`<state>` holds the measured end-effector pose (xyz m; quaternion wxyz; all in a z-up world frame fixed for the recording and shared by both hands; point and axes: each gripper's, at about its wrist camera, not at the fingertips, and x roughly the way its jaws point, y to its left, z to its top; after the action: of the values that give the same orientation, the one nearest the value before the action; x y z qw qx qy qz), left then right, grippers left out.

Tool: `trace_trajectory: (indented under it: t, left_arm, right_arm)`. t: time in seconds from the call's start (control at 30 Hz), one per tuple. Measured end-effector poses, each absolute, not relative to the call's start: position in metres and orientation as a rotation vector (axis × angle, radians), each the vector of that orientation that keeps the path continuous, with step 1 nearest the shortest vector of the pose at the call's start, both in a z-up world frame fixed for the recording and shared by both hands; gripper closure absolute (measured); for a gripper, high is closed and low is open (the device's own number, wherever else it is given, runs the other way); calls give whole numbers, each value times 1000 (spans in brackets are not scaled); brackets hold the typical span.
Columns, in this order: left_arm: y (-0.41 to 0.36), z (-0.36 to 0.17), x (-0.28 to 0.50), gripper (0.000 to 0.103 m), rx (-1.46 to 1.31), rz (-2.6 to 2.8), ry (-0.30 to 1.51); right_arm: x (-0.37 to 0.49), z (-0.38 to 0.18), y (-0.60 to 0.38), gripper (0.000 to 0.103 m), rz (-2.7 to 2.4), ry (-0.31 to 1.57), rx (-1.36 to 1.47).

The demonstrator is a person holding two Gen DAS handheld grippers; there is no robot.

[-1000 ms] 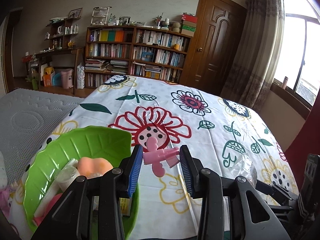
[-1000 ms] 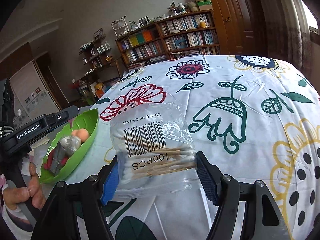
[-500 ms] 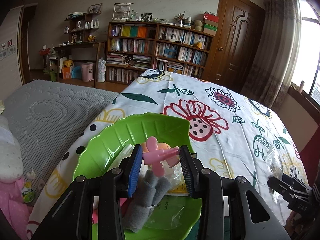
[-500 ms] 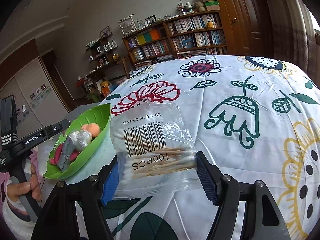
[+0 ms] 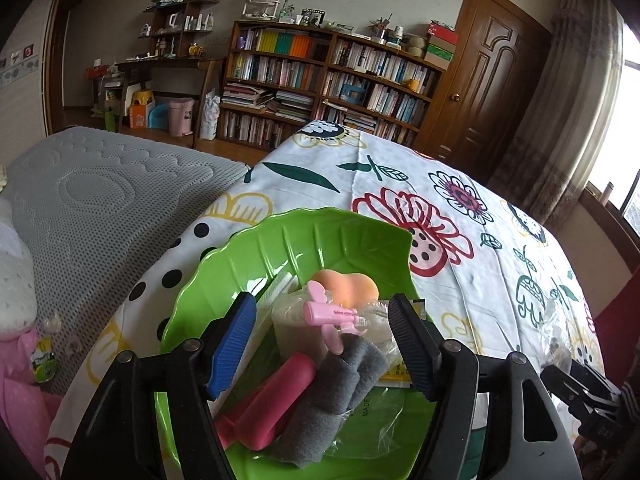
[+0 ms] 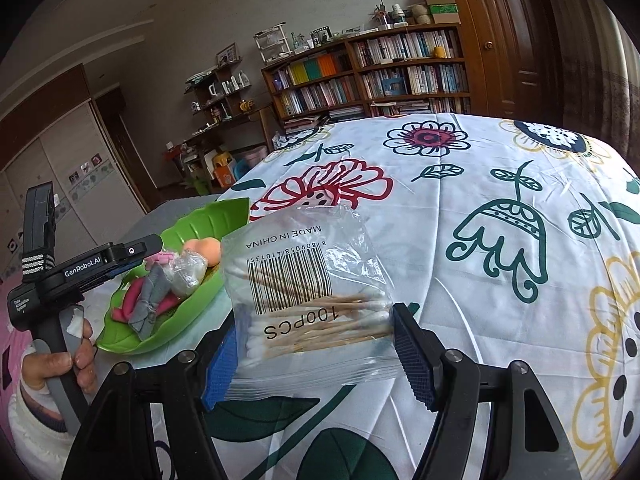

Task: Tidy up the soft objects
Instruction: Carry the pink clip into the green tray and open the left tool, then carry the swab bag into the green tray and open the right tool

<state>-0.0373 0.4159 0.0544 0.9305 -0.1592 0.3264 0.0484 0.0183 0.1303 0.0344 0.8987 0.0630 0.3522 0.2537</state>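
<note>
The left gripper [image 5: 322, 340] hangs over a green leaf-shaped dish [image 5: 280, 252] at the near edge of the tabletop [image 5: 460, 184], which wears a white cloth printed with flowers. Its fingers [image 5: 234, 340] are spread wide, touching nothing. Between them, lying on the pile in the dish, is a small pink plastic clip [image 5: 328, 318], with a rounded lobe at one end and a ridged bar across. Under and around it sit an orange heart-shaped sponge [image 5: 348, 286], a rolled grey cloth [image 5: 340, 396], a pink roll [image 5: 276, 396] and crinkled clear wrapping [image 5: 376, 412].

The right gripper [image 6: 316, 354] is clenched on a clear zip bag of cotton swabs [image 6: 308, 288], gripping it by its lower sides just above the zip seal. The bag stands upright above the cloth, wooden sticks with white tips bunched across it, a barcode and "100PCS" printed upside down. In the right wrist view a hand [image 6: 60, 368] grips the left tool's handle beside the dish.
</note>
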Motion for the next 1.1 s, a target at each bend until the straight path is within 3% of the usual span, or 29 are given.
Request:
trace_trajectory:
  t: [0.53,1.1]
  left_arm:
    - [434,80,-52,31,-357,119,608]
    - [442,90,-57,31,-358,141,581]
  right_arm:
    - [0,56,227,29,762,666,-63]
    - [6,30,287,29,847,694,-200]
